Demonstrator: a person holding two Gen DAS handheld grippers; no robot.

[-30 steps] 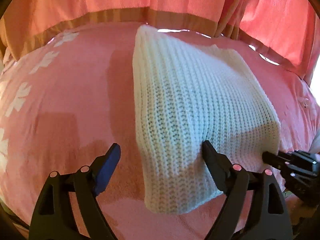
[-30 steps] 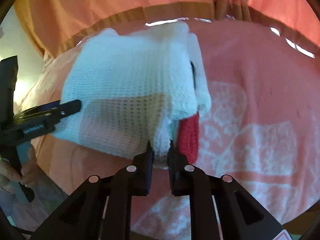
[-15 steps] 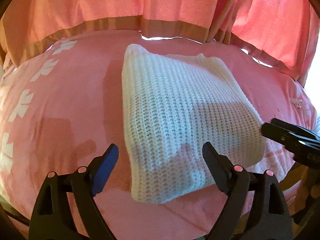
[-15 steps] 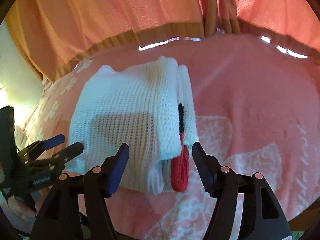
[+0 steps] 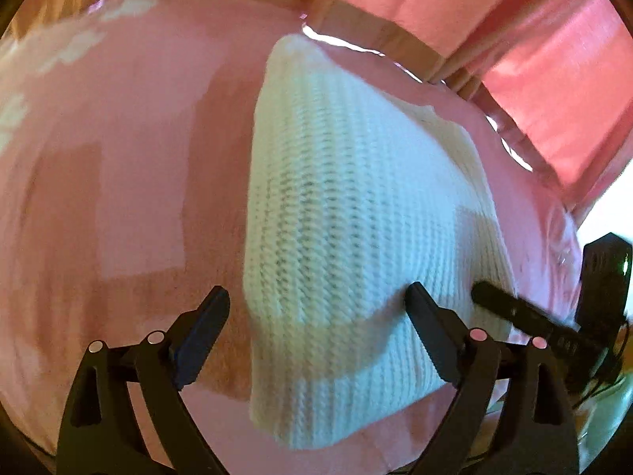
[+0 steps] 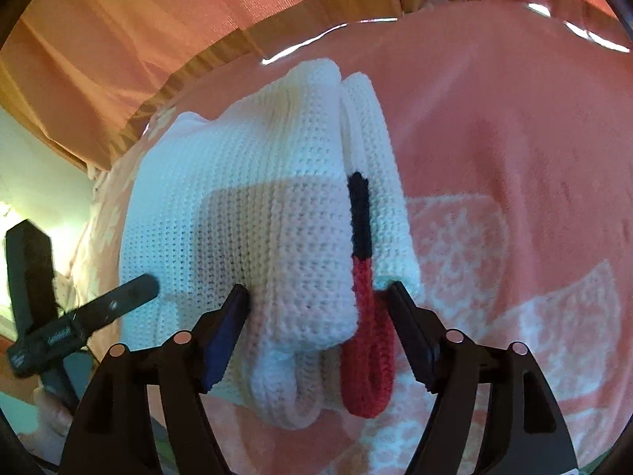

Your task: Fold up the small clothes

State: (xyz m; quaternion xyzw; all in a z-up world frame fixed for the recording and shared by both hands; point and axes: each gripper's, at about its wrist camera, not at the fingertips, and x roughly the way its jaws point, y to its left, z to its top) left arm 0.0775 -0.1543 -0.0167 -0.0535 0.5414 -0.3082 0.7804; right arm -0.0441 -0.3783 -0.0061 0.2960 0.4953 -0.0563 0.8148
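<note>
Right gripper (image 6: 318,310) jaws just released, opening around folded white knit (image 6: 245,217); left gripper (image 5: 316,312) wide, also opening. Fold sits on pink blanket (image 6: 514,138), looks complete.

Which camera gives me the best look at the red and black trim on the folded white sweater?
The right wrist view. There the red and black trim runs along the fold of the white sweater, ending in a red loop between the right gripper's opening jaws. The left wrist view shows only plain white knit; the trim is hidden.
</note>
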